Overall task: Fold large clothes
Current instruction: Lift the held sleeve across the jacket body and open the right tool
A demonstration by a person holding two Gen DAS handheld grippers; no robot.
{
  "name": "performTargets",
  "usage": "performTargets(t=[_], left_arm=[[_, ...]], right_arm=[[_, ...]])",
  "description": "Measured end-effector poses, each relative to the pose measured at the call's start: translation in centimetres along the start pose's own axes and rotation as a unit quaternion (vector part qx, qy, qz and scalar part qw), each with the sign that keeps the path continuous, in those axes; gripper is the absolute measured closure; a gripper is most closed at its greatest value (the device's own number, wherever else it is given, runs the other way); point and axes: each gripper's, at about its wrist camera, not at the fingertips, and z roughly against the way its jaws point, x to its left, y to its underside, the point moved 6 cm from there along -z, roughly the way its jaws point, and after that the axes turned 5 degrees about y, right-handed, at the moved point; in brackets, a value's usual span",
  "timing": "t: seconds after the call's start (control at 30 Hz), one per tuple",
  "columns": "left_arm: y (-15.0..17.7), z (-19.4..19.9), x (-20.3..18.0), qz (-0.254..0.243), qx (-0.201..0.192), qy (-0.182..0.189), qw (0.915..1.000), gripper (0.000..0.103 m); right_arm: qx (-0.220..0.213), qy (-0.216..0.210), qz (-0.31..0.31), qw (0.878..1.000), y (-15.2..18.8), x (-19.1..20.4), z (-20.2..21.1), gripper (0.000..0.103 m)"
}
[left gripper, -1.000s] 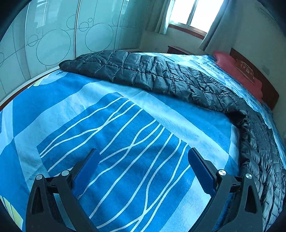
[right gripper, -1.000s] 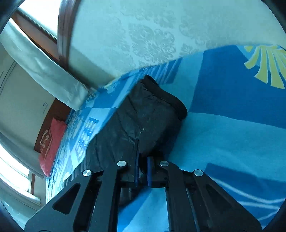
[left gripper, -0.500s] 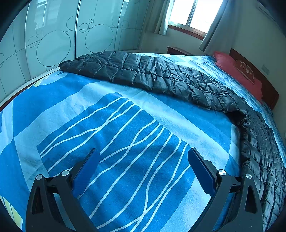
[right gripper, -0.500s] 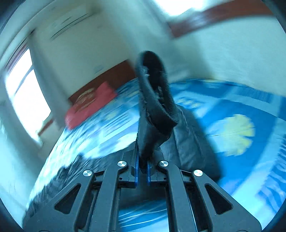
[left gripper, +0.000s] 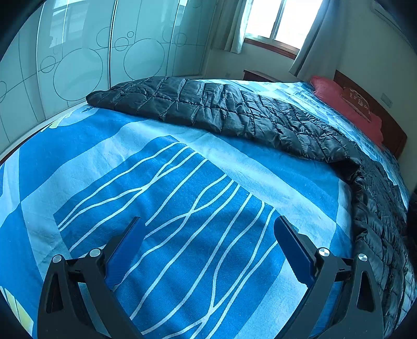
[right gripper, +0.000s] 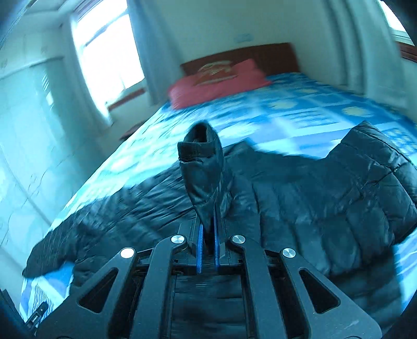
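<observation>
A black quilted down jacket (left gripper: pixel 234 114) lies spread across the blue patterned bed (left gripper: pixel 182 198), its long sleeve reaching toward the left edge. My left gripper (left gripper: pixel 208 247) is open and empty, low over the bedsheet in front of the jacket. My right gripper (right gripper: pixel 207 229) is shut on the jacket's sleeve cuff (right gripper: pixel 200 159), which stands up between the fingers above the jacket body (right gripper: pixel 325 187). The right wrist view is blurred by motion.
A red pillow (left gripper: pixel 346 104) lies by the wooden headboard (left gripper: pixel 391 125); it also shows in the right wrist view (right gripper: pixel 219 80). Glass wardrobe doors (left gripper: pixel 78 65) run along the left of the bed. A curtained window (left gripper: pixel 273 20) is at the back.
My right gripper has lifted the sleeve cuff off the bed and swung it round, from the bed's edge to above the jacket body, facing the headboard. The left gripper has not moved.
</observation>
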Motion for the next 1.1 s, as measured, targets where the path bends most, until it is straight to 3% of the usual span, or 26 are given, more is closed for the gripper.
performTargets(t=[0.17, 0.47, 0.5, 0.57, 0.6, 0.67, 0.77, 0.83, 0.93, 1.0, 1.1], left_arm=[[0.1, -0.1, 0.0, 0.0, -0.004, 0.001, 1.0, 0.005], [0.2, -0.1, -0.1, -0.003, -0.006, -0.003, 1.0, 0.005], [0.2, -0.1, -0.1, -0.004, -0.006, -0.003, 1.0, 0.005], [0.2, -0.1, -0.1, -0.003, -0.006, -0.002, 1.0, 0.005], [0.2, -0.1, -0.1, -0.003, -0.006, -0.002, 1.0, 0.005], [0.2, -0.1, -0.1, -0.003, -0.005, -0.002, 1.0, 0.005], [0.2, -0.1, -0.1, -0.003, -0.006, -0.002, 1.0, 0.005], [0.2, -0.1, -0.1, -0.004, -0.006, -0.003, 1.0, 0.005], [0.2, -0.1, -0.1, -0.006, -0.005, -0.006, 1.0, 0.005], [0.1, -0.2, -0.2, -0.008, -0.004, -0.009, 0.9999, 0.005], [0.2, -0.3, -0.3, -0.012, -0.003, -0.014, 0.9998, 0.005]], right_arm=[[0.046, -0.022, 0.045, 0.998, 2.5, 7.1, -3.7, 0.097], [0.112, -0.028, 0.075, 0.99, 6.4, 10.4, -7.7, 0.091], [0.113, -0.037, 0.071, 0.99, 6.4, 10.4, -7.4, 0.085], [0.116, -0.063, 0.055, 0.99, 6.2, 10.2, -6.5, 0.06], [0.109, -0.076, 0.045, 0.99, 5.9, 9.9, -5.4, 0.04], [0.091, -0.088, 0.041, 0.991, 5.0, 8.9, -3.1, 0.037], [0.059, -0.081, 0.041, 0.994, 3.1, 5.1, 0.5, 0.037], [0.04, -0.044, 0.038, 0.998, 1.6, 1.0, 2.0, 0.047], [0.023, 0.039, -0.01, 0.999, -0.7, -8.4, 3.2, 0.061], [0.013, 0.097, -0.054, 0.994, -1.6, -15.4, 3.8, 0.066], [0.03, 0.158, -0.063, 0.985, -1.4, -21.6, 2.5, 0.071]])
